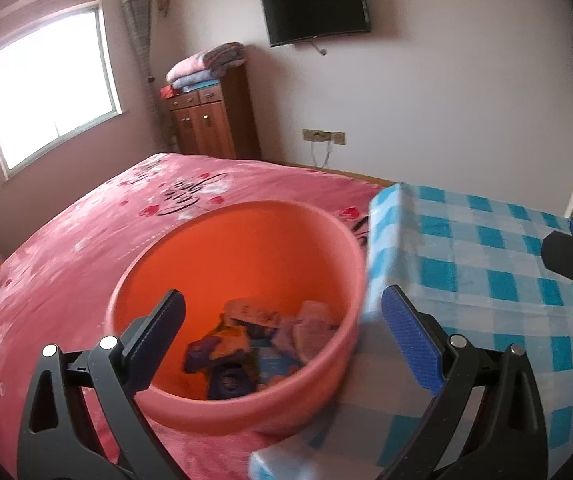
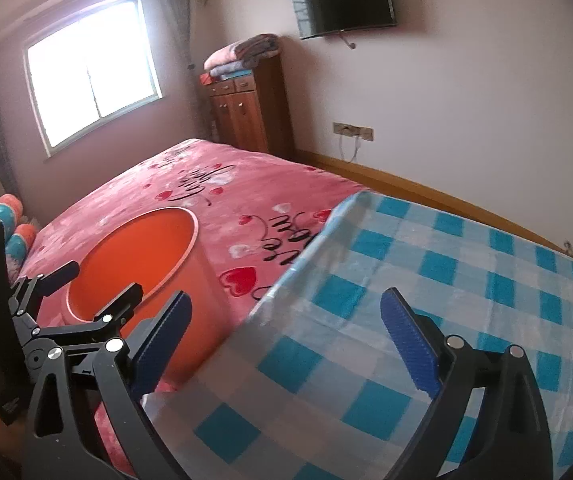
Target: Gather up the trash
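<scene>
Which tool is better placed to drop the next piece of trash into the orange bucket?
Left, probably. The left tool is open right above the orange bucket, looking down at the wrappers inside. The right tool is open over the checkered tablecloth, with the bucket off to its left.

Orange bin [image 1: 246,256] upright beside table, crumpled wrappers [image 1: 254,344] heaped inside

- We see a home bedroom: a bed [image 2: 206,192] under a pink heart-print cover fills the middle.
- A wooden cabinet [image 2: 250,108] in the corner carries folded blankets [image 2: 242,54].
- A dark television [image 2: 346,0] hangs on the wall.
- A curtained window [image 2: 90,68] lets in daylight.
- A counter [image 2: 446,280] with a blue-checked cloth stands beside the bed.
</scene>
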`<action>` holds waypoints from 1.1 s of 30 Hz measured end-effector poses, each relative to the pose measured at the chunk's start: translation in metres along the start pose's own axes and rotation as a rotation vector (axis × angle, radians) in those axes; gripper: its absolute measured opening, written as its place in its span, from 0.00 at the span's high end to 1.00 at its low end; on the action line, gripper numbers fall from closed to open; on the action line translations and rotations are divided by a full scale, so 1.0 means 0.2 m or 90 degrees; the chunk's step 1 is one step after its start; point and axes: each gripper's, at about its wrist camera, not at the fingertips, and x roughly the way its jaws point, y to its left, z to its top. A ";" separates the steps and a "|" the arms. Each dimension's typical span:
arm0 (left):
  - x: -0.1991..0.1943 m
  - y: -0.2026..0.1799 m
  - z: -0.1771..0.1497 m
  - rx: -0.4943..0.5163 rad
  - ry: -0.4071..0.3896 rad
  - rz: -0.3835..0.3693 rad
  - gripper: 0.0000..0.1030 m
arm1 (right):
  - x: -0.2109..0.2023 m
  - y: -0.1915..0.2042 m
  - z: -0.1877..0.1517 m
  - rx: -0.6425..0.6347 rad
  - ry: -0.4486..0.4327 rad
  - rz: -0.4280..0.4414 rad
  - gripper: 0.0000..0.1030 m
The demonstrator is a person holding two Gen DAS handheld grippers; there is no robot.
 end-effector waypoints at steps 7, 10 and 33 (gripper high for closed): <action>-0.05 -0.20 -0.02 0.029 -0.007 -0.036 0.04 | -0.11 -0.15 -0.08 0.014 -0.014 -0.048 0.09; -0.06 -0.28 -0.04 0.035 -0.004 -0.053 0.04 | -0.16 -0.21 -0.12 0.018 -0.022 -0.070 0.09; -0.30 -0.76 -0.10 0.074 -0.037 -0.151 0.04 | -0.58 -0.65 -0.41 0.119 -0.068 -0.192 0.09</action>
